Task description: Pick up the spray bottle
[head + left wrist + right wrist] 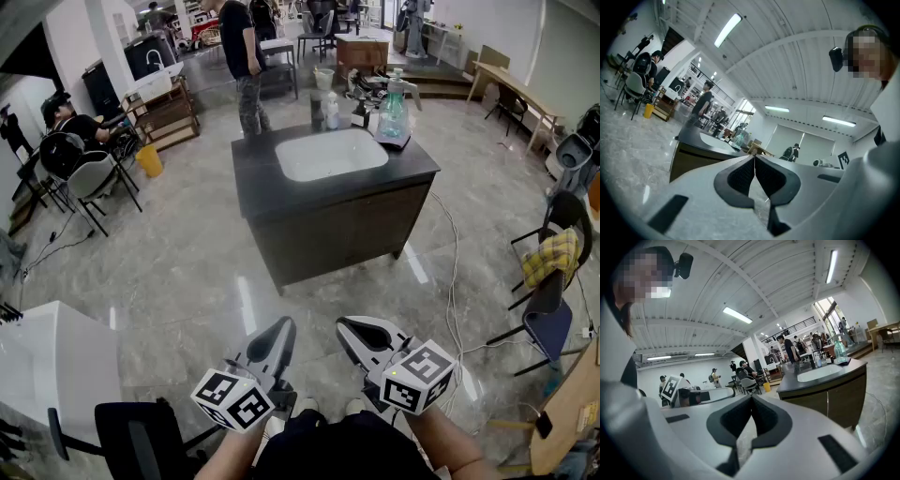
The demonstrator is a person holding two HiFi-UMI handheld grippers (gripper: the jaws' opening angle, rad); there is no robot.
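Note:
The spray bottle (392, 108) is translucent green with a white trigger head. It stands on the far right corner of a dark counter (328, 192) with a white sink, across the floor from me. It shows small in the left gripper view (739, 138) and in the right gripper view (839, 352). My left gripper (284, 324) and right gripper (343, 324) are held side by side low in front of my body, far short of the counter. Both are shut with nothing between the pads (753, 157) (751, 397).
Several small bottles (330, 111) stand behind the sink. A person (246, 56) stands beyond the counter and another (70, 127) sits at left. Chairs (548, 281) and a floor cable (455, 272) lie to the right, a white table (47, 366) at my left.

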